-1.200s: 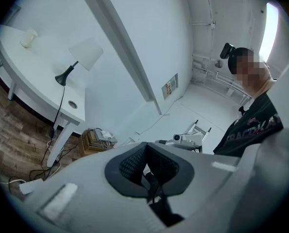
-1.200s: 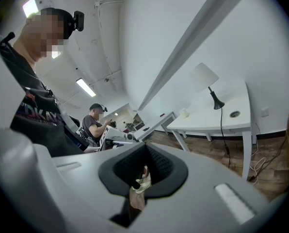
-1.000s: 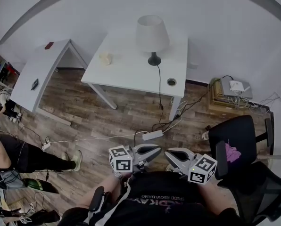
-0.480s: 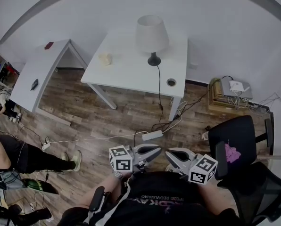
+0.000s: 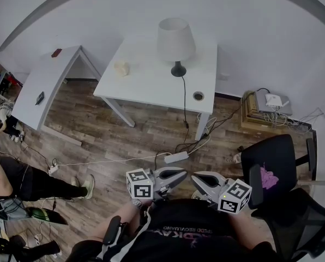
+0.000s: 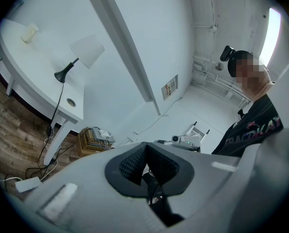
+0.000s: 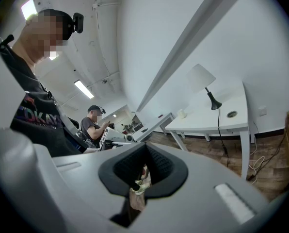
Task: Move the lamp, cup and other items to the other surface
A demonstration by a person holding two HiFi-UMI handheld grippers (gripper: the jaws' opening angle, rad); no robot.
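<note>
**Lamp** (image 5: pixel 176 42): one unit. It stands upright at the far middle of the white desk (image 5: pixel 151 89). Its long axis is vertical, with the dark base on the desk top and the pale shade above. Its cord (image 5: pixel 184 105) runs from the base across the desk top to the near edge, then drops to the floor (image 5: pixel 124 141) beside one power strip (image 5: pixel 176 157).

**Cup** (image 5: pixel 122 67): one unit, pale, on the left part of the same desk and well apart from the lamp. Which way it faces cannot be made out.

**Cable opening** (image 5: pixel 198 95): one round hole in the desk top, just right of the cord.

**Second desk** (image 5: pixel 31 100): one unit, to the left of the first and set apart from it. It carries two small dark items, one at the far end (image 5: pixel 56 53) and one near the middle (image 5: pixel 40 97).

**Left tool** (image 5: pixel 182 172) and **right tool** (image 5: pixel 194 176): both sit close to the person's torso with their tips near each other, well apart from both desks. The jaws of each tool are fully together, with nothing held.

**Surroundings:** loose cables and the power strip lie on the floor between the tools and the desk. One black chair (image 5: pixel 277 157) stands at the right. One seated person (image 5: pixel 20 182) is at the left.
</note>
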